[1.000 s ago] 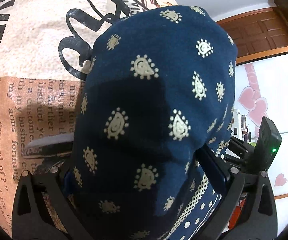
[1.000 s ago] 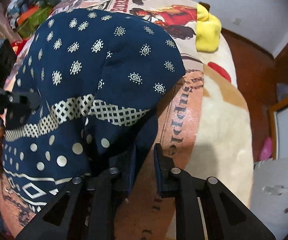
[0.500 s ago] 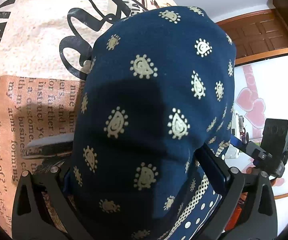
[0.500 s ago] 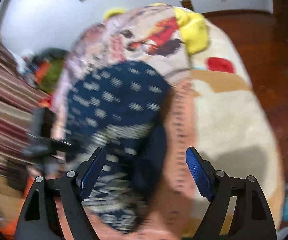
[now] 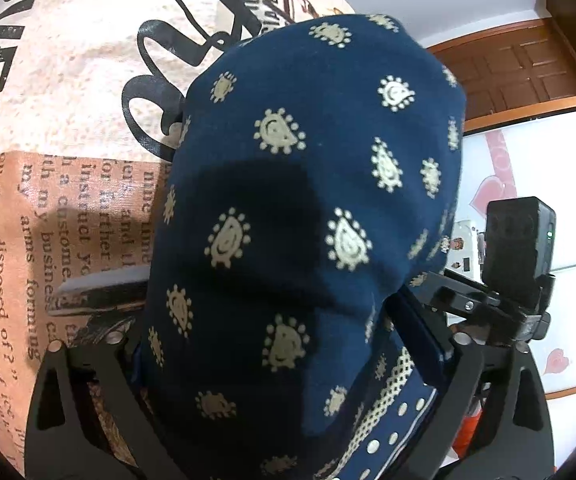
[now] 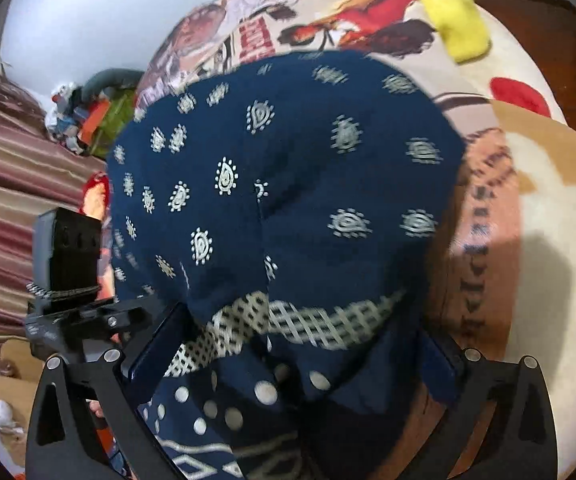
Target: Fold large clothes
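- The folded garment lies on the printed blanket, which covers the bed.
- In the left wrist view, the garment's near end sits between the jaws of the left gripper; blanket shows to the left and behind it.
- The right gripper stands just right of the garment in that view, before a wardrobe and a wooden door.
- In the right wrist view, the garment fills the space between the right gripper's jaws.
- The left gripper is at the garment's left edge.
- A pillow lies behind the garment, to the right.
- A heap of things sits beyond the bed, to the left.
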`<control>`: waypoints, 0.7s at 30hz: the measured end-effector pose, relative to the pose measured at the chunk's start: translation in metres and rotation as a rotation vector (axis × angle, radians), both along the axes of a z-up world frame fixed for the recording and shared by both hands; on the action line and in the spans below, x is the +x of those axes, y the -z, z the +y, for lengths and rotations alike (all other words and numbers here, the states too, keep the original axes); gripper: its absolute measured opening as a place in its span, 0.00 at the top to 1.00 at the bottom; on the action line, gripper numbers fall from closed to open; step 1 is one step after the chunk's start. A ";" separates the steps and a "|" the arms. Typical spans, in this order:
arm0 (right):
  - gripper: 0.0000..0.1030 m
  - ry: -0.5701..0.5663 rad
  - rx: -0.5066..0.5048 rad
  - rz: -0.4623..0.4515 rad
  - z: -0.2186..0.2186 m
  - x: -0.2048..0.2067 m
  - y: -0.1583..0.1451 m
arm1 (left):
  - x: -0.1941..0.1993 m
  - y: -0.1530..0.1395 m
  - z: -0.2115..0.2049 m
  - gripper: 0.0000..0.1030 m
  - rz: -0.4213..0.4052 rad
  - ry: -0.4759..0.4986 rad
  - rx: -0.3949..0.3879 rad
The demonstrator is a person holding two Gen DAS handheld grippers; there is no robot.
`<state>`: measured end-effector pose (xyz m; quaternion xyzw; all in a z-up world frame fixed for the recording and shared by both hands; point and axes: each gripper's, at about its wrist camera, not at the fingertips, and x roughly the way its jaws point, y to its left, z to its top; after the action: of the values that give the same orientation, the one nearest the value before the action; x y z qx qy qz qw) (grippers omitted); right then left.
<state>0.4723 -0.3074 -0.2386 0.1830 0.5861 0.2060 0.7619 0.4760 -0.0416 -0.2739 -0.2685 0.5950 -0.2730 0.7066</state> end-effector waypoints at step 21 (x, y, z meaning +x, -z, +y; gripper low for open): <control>0.52 -0.076 -0.022 -0.057 0.029 -0.038 -0.042 | -0.069 -0.048 0.018 0.36 -0.084 0.061 0.006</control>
<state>0.4340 -0.2786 -0.1963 0.1465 0.5731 0.2335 0.7718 0.4072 -0.0233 -0.2257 -0.2363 0.5734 -0.3038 0.7233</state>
